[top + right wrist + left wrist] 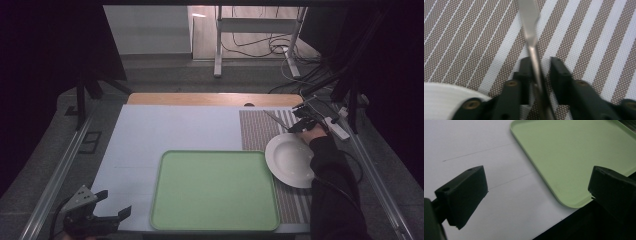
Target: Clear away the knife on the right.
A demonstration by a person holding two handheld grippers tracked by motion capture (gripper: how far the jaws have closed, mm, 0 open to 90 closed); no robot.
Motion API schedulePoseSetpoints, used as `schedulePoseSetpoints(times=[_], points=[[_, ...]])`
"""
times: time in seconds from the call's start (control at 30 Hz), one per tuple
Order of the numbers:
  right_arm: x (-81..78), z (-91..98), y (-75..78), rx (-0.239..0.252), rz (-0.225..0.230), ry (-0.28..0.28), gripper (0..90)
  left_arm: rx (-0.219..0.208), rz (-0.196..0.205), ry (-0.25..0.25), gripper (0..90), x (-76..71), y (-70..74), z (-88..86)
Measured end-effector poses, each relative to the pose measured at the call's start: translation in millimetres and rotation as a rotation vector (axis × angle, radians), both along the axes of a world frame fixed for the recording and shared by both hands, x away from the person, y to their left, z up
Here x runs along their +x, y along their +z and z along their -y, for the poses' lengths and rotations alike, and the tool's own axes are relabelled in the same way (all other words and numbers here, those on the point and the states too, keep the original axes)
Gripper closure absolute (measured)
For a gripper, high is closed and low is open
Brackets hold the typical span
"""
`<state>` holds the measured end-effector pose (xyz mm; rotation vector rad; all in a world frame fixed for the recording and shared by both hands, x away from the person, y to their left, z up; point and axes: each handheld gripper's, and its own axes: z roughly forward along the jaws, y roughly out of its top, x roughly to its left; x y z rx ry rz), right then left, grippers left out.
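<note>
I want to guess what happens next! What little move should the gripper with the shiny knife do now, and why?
Probably finish closing the right gripper before lifting. The knife lies on the striped placemat with its handle between the jaws, touching one; a sliver of gap shows beside the other, so lifting now might drop it.

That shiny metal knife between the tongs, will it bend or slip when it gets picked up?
The flat, shiny metal knife looks stiff, so it probably won't bend. Its smooth handle is thin between the right tongs, so it might swivel or slip if held loosely. It lies flat on the striped brown woven placemat, so it is unlikely to roll.
</note>
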<state>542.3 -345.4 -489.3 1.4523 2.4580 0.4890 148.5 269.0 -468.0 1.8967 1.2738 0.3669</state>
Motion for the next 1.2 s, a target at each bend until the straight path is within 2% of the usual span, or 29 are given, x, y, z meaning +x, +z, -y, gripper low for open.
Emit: schedulePoseSetpoints(times=[0.3,0.33,0.4,0.73,1.0,1.2], points=[[-2.3,1.5,1.7,-0.022,-0.009,0.024,80.5,0.001,0.000,0.000,2.3,0.4,0.1,0.4],[-2.5,3.4,2.8,-0.038,0.005,0.025,80.5,0.002,0.001,-0.001,2.3,0.2,0.1,0.3],[-2.7,4.3,3.3,-0.039,0.013,0.021,80.5,0.001,0.001,-0.001,2.3,0.1,0.1,0.3],[-7.5,28.6,16.5,0.011,0.073,-0.031,80.5,0.003,0.001,-0.001,2.3,0.2,0.1,0.6],[-13.4,47.0,28.1,0.036,0.089,-0.067,80.5,0.004,0.001,-0.001,2.3,0.3,0.2,0.7],[-19.5,55.4,36.8,0.078,0.088,-0.090,80.5,0.005,0.000,-0.001,2.3,0.4,0.3,1.1]])
